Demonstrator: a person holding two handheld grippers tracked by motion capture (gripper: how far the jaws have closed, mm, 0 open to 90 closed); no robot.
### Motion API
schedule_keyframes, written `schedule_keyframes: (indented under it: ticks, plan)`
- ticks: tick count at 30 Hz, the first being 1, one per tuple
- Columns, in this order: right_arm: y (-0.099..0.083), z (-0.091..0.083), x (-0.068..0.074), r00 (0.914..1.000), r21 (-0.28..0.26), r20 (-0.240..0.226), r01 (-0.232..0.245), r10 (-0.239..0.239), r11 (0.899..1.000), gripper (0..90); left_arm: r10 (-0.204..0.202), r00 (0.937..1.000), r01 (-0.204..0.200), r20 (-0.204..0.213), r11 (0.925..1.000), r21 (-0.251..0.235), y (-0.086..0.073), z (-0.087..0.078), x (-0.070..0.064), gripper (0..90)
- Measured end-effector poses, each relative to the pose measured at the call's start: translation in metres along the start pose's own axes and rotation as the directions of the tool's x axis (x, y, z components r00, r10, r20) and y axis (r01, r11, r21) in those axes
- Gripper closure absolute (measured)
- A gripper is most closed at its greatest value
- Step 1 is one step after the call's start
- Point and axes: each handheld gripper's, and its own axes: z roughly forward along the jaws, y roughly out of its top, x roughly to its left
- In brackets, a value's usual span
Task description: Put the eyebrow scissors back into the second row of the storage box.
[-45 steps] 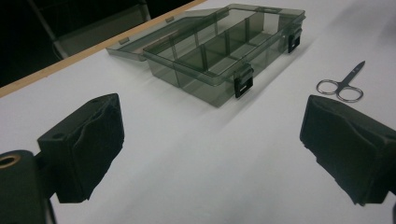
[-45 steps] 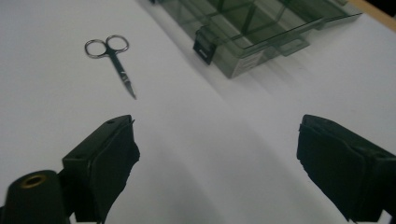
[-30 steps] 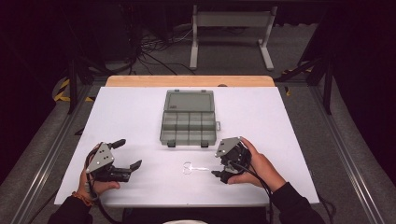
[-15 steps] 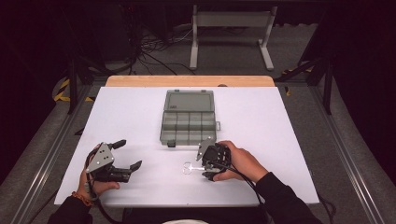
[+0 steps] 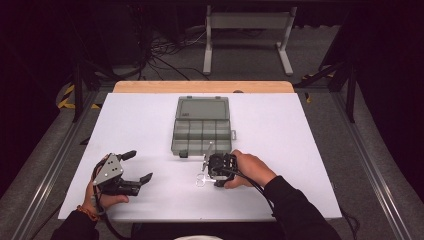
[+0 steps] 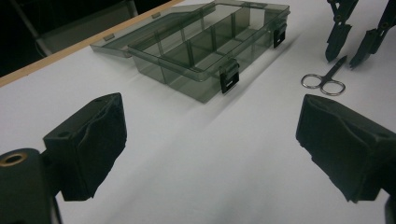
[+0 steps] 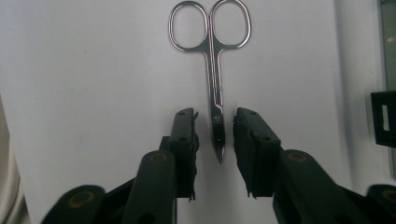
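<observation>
Where the forearms enter at the near table [image 5: 310, 150] edge: left gripper [image 5: 136, 168] at near left, held just above the white top, jaws spread wide and empty, nothing between the pads [image 6: 93, 140] in the left gripper view. Right of centre, somewhat farther in: right gripper [image 5: 205, 172] pointed down at the scissors [image 5: 204, 172], jaws part-open at a narrow gap, blade tip lying between them in the right gripper view, pads [image 7: 186, 140] on either side of the blades and not seen to touch the steel. Scissors [image 7: 212, 84] small, all-metal, closed, flat on the table; finger loops toward the near edge in the high view, blades pointing toward the box [image 5: 202, 131]. Same scissors [image 6: 327, 80] in the left gripper view, with the right gripper [image 6: 357, 44] poised over the blade end, loops free. Beyond, at table centre: grey translucent box, open, compartments empty as far as visible, lid laid flat on the far side, two dark latches on the near wall; scissors just short of its near right corner, apart from it. Farthest: wooden strip along the far table edge, then a dark floor with cables [image 5: 165, 55] and a pale metal stand [image 5: 247, 35].
</observation>
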Motion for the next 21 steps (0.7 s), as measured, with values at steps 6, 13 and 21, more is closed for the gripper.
schedule_keyframes:
  ticks: [6,13,21]
  plan:
    - [0.005,0.0,0.0,0.9999,0.031,0.001,-0.013,0.013,0.999,85.5,0.005,1.0,-0.005,-0.007,1.0,0.007,0.0,0.001,0.0,9.6]
    - [0.0,-0.001,0.008,0.9983,-0.006,0.058,-0.011,0.011,1.0,85.9,0.006,1.0,-0.006,-0.004,0.9999,0.012,0.0,0.001,-0.001,9.6]
    - [-0.013,-0.006,0.012,0.9958,-0.109,0.09,-0.008,0.018,0.994,86.0,0.0,1.0,0.0,-0.009,0.9999,0.014,0.0,0.002,-0.001,9.7]
